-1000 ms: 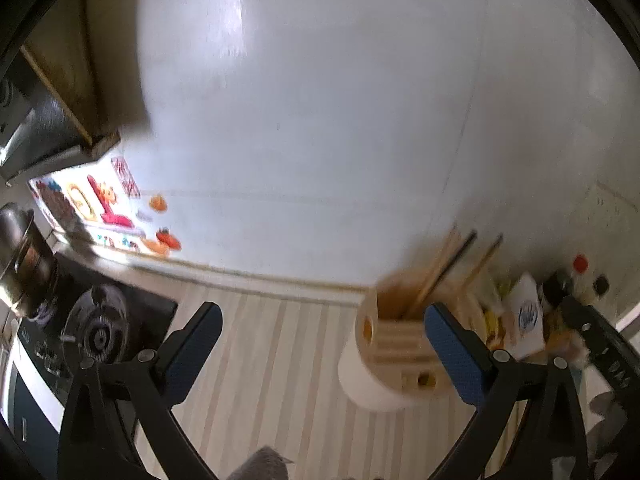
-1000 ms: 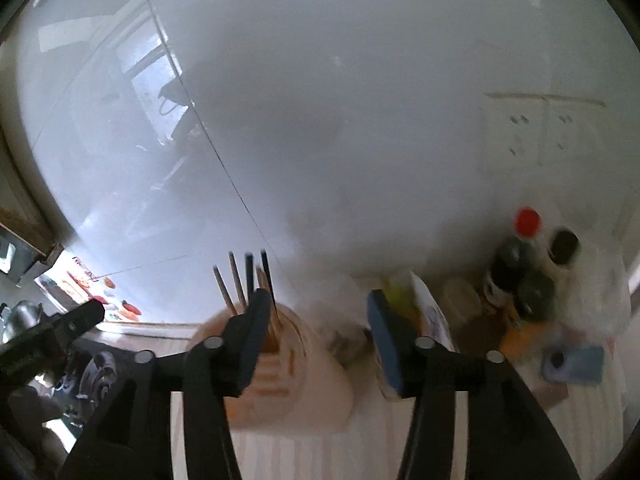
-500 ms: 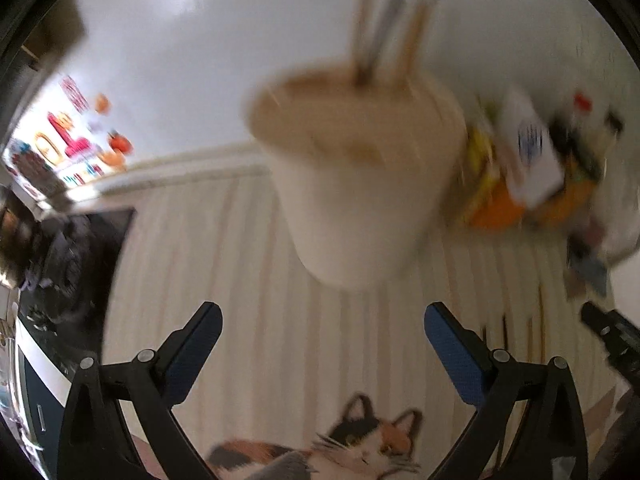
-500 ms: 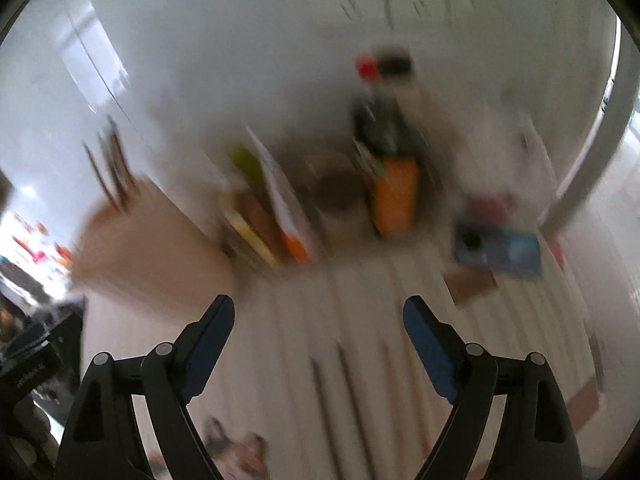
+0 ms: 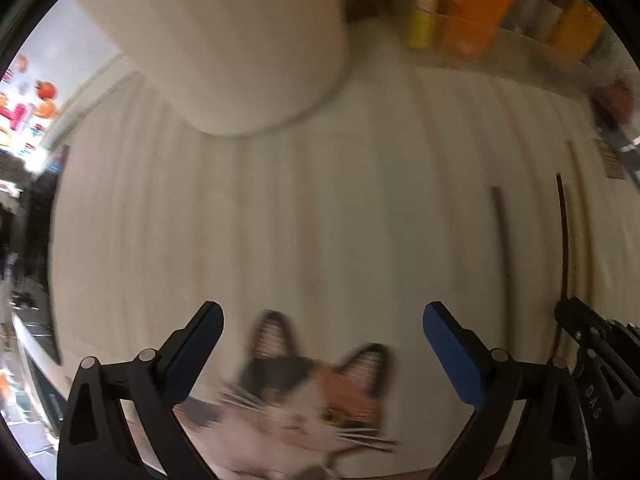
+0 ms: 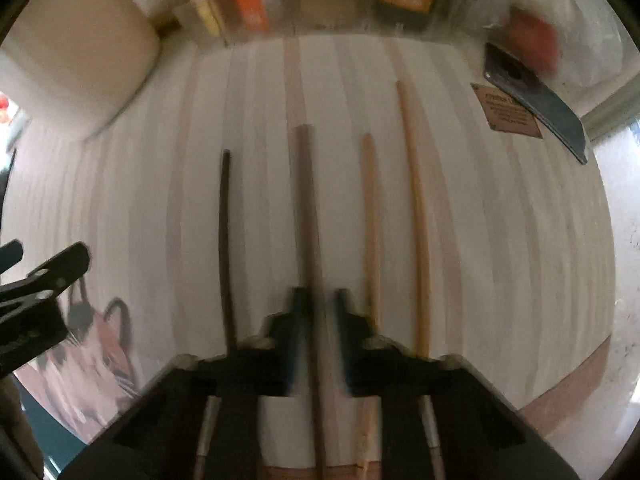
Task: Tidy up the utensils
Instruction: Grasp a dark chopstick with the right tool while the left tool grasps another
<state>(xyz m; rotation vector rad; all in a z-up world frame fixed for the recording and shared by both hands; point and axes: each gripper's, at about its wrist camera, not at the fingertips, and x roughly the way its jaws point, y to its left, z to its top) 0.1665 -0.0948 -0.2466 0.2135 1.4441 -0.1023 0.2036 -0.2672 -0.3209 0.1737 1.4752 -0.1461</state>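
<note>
- Pale striped wood makes up the tabletop [image 6: 500,220], and both cameras look straight down at it.
- Four chopsticks lie side by side on it, all pointing the same way and a little apart from each other.
- From left to right in the right wrist view they are a thin black chopstick [image 6: 225,240], a dark brown chopstick [image 6: 309,216], a short tan chopstick [image 6: 371,220] and a long tan chopstick [image 6: 416,208].
- The right hand-held gripper [image 6: 320,308] is clenched, and the dark brown chopstick runs right between its two fingers. The picture is blurry here, but the pads look pressed on it.
- The left hand-held gripper [image 5: 322,328] is released, with its blue pads far apart and nothing between them.
- Under the left hand-held gripper is a cat picture [image 5: 304,396] on the tabletop.
- A round cream holder [image 5: 240,40] stands at the far side of the tabletop, well apart from the chopsticks.
- Next to the holder sit orange and yellow packets [image 5: 472,4].
- A dark flat tool [image 6: 536,100] and a small brown label [image 6: 508,112] lie at the far right of the tabletop.
</note>
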